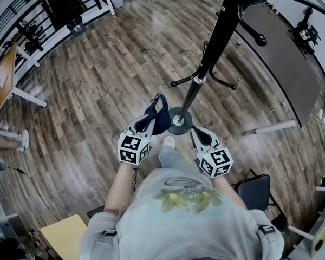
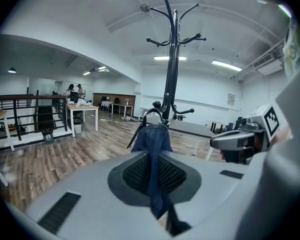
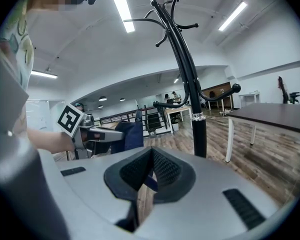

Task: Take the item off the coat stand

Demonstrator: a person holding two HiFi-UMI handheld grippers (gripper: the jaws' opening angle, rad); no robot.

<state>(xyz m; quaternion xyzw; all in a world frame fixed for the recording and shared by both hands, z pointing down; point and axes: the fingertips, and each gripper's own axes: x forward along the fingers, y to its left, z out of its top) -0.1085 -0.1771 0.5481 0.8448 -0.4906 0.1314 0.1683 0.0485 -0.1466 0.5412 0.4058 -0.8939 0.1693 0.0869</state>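
What looks like a dark blue cloth bag [image 2: 152,139] is pinched between the fingers of the left gripper [image 1: 150,118]. These fingers are closed almost fully on a fold of the fabric. The cloth runs down through the narrow gap between them, and a black strap [image 2: 136,132] loops up behind it. The cloth bag is held low, in front of the person's legs and just beside the round base [image 1: 185,127] of the coat stand [image 1: 214,37]. It is clear of every hook that can be seen.

The fingers of the right gripper [image 1: 197,131] are brought together at their tips, with nothing gripped between them. This gripper is held at the other side of the base, near the cloth bag but apart from it.

The cloth bag is judged to be light, soft and limp, so it should sag from the grip and fold or swing rather than hold a shape. Nothing fragile is suggested, though its contents cannot be told. A thin fold of cloth could slip from such a pinch. A thicker gather of fabric, or the strap, is judged the safer place for it to be taken hold of.
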